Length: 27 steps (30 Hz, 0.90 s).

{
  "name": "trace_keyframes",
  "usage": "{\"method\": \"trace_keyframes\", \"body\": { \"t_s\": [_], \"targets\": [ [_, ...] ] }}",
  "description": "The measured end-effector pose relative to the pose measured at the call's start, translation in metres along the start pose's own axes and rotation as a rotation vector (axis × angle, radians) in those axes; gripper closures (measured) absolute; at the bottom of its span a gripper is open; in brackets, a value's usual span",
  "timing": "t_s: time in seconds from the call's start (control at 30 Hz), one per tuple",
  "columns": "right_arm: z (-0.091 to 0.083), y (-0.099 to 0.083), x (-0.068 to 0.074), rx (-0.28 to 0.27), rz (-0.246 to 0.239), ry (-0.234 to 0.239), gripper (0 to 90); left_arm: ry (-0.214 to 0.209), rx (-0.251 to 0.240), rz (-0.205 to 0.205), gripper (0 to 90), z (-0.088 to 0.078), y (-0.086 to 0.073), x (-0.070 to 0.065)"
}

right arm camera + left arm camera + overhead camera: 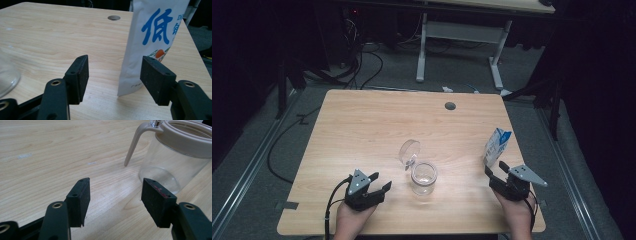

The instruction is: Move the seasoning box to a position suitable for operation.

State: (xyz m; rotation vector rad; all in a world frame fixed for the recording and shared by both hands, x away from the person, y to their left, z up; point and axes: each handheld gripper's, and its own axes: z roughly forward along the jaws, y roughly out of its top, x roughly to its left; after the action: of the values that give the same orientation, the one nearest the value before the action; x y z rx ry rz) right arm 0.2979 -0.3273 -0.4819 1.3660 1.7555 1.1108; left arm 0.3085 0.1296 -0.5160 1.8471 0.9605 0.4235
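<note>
A clear glass jar (424, 177) with a beige rim stands on the wooden table (362, 125), its hinged lid (409, 151) swung open to the back left. In the left gripper view the jar (175, 157) is ahead and to the right, with a beige latch arm (132, 147) hanging from its rim. My left gripper (381, 181) (115, 195) rests left of the jar, open and holding nothing. A white carton with blue characters (497, 146) (155, 37) stands upright at the right. My right gripper (495, 169) (115, 72) is open just in front of it, not touching.
A round cable hole (450, 106) (113, 17) sits near the table's far edge. The jar's glass base (7, 75) edges into the right gripper view at the left. Beyond the table stand a white desk frame (422, 45) and floor cables.
</note>
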Motion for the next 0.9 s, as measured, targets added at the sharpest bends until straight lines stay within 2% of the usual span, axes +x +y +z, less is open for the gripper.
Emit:
{"method": "trace_keyframes", "body": {
  "t_s": [0.23,0.4,0.6,0.9],
  "targets": [
    [0.015,0.003,-0.007,0.013,0.005,-0.039,36.9,0.022,-0.014,-0.009,41.8,-0.013,-0.006,0.002],
    [0.022,0.008,-0.013,-0.002,0.004,-0.076,36.7,0.044,-0.011,-0.019,42.5,-0.020,-0.011,0.005],
    [0.031,0.013,-0.011,0.000,-0.020,-0.115,37.7,0.061,-0.011,-0.029,42.6,-0.027,-0.015,0.008],
    [0.031,0.015,-0.014,-0.023,-0.013,-0.130,55.2,0.063,-0.009,-0.032,42.8,-0.028,-0.016,0.008]
  ]
}}
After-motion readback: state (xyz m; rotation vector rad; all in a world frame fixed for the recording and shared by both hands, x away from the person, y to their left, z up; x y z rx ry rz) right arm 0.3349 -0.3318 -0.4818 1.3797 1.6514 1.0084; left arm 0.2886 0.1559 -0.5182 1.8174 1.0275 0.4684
